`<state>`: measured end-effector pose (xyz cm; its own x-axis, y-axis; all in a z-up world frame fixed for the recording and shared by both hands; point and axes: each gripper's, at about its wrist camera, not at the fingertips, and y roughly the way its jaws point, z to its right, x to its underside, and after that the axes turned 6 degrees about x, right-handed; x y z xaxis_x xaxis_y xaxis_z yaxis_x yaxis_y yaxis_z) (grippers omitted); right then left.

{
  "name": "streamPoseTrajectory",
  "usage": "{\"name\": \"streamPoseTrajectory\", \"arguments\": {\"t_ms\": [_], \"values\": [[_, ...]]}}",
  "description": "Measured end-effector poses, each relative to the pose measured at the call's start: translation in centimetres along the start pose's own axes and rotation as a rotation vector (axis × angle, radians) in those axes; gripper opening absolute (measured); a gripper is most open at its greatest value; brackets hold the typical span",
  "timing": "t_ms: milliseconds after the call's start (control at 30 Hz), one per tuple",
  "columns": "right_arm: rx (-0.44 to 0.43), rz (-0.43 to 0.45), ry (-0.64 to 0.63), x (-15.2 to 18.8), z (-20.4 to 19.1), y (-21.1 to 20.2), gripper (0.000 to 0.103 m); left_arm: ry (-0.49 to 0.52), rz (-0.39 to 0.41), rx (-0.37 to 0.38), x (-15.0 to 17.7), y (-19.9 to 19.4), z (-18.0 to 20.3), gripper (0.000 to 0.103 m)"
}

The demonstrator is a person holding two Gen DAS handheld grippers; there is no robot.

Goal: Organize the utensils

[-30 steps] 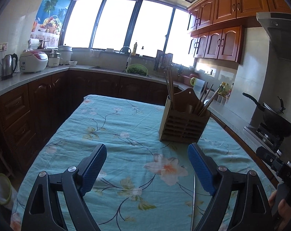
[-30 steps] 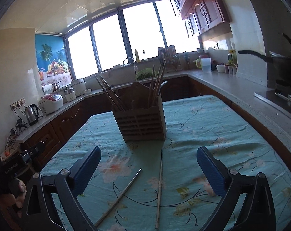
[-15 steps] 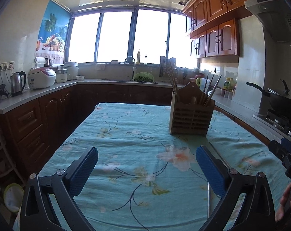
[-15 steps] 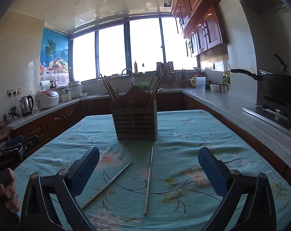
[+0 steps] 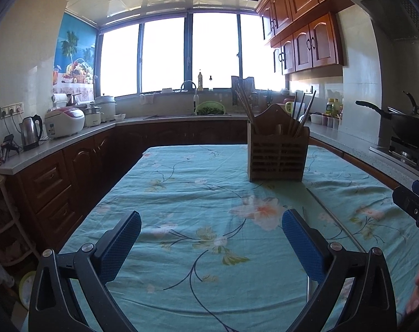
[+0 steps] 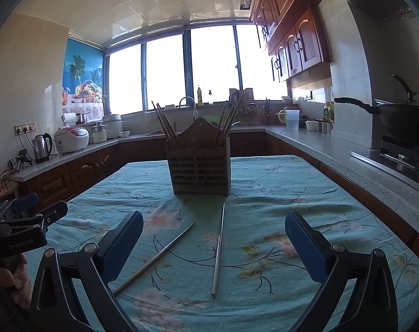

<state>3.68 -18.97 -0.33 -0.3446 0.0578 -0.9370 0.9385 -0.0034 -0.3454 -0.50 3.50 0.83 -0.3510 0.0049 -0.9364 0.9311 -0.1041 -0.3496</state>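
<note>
The slatted wooden utensil holder [image 6: 199, 163] stands upright on the teal floral tablecloth [image 6: 278, 193], at twelve o'clock from my right gripper [image 6: 213, 242] and at about one o'clock from my left gripper [image 5: 211, 239]. It carries two bunches of brown wooden chopsticks [image 6: 165, 126]: one leaning out toward eleven o'clock on its left side, the other fanning toward one o'clock on its right. How the inside is divided I cannot tell through the slats.

Two loose silver metal chopsticks lie flat on the cloth, apart from the holder. The straighter metal chopstick [image 6: 219, 249] runs from just in front of the holder's base down toward six o'clock, between my right fingers. The slanted metal chopstick [image 6: 156, 257] lies beside it at about seven o'clock, its near end passing behind my right gripper's left finger [image 6: 123, 244]. The two do not touch.

My right jaws are spread wide and hold nothing; the blue textured pads hang above the cloth on either side of the loose pair. My left jaws are just as wide and equally empty, with only flowered cloth between the blue pads [image 5: 120, 244]. Seen from the right wrist, the body of my left gripper shows at nine o'clock with white lettering on its black housing [image 6: 18, 244]; it looks like "GenRobot.AI", though the print is small and I may be misreading it.
</note>
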Motion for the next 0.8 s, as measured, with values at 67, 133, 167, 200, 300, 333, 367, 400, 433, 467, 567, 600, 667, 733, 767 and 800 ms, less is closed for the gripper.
{"name": "streamPoseTrajectory", "arguments": {"t_ms": [67,133,167,200,300,333,367,400,433,467,567,600,667,733,767,800], "values": [[-0.001,0.000,0.001,0.04,0.01,0.00,0.103,-0.003,0.000,-0.003,0.01,-0.06,-0.06,0.102],[-0.001,0.007,0.002,0.14,0.03,-0.16,0.103,-0.007,0.005,-0.003,0.08,-0.06,-0.28,0.102],[-0.002,0.011,0.002,0.18,0.02,-0.25,0.103,-0.009,0.006,-0.003,0.14,-0.02,-0.44,0.102],[-0.002,0.014,0.002,0.19,0.00,-0.30,0.103,-0.011,0.006,-0.003,0.14,0.04,-0.53,0.102],[-0.004,0.024,0.001,0.29,0.00,-0.40,0.103,-0.018,0.006,-0.002,0.31,0.21,-0.66,0.102],[-0.004,0.025,0.001,0.39,-0.03,-0.42,0.103,-0.020,0.009,-0.002,0.38,0.20,-0.73,0.102],[-0.004,0.025,0.001,0.39,-0.02,-0.42,0.103,-0.021,0.012,-0.002,0.39,0.17,-0.77,0.102],[-0.006,0.026,0.002,0.39,-0.01,-0.44,0.103,-0.023,0.015,-0.003,0.44,0.16,-0.84,0.102],[-0.009,0.028,0.003,0.43,0.00,-0.48,0.103,-0.023,0.016,-0.003,0.49,0.18,-0.91,0.102],[-0.010,0.029,0.003,0.40,0.06,-0.46,0.103,-0.023,0.017,-0.002,0.47,0.20,-0.89,0.102],[-0.013,0.032,0.003,0.33,0.06,-0.44,0.103,-0.023,0.019,-0.003,0.61,0.22,-0.91,0.102],[-0.013,0.034,0.003,0.31,0.02,-0.48,0.103,-0.024,0.021,-0.002,0.68,0.20,-0.91,0.102],[-0.015,0.035,0.002,0.22,0.02,-0.46,0.103,-0.024,0.025,-0.005,0.72,0.16,-0.93,0.102],[-0.017,0.036,0.002,0.14,0.02,-0.45,0.103,-0.024,0.027,-0.004,0.71,0.15,-0.91,0.102],[-0.016,0.036,0.002,0.14,0.00,-0.46,0.103,-0.023,0.028,-0.005,0.69,0.17,-0.87,0.102],[-0.017,0.037,0.002,0.14,0.00,-0.47,0.103,-0.021,0.028,-0.007,0.72,0.18,-0.85,0.102]]}}
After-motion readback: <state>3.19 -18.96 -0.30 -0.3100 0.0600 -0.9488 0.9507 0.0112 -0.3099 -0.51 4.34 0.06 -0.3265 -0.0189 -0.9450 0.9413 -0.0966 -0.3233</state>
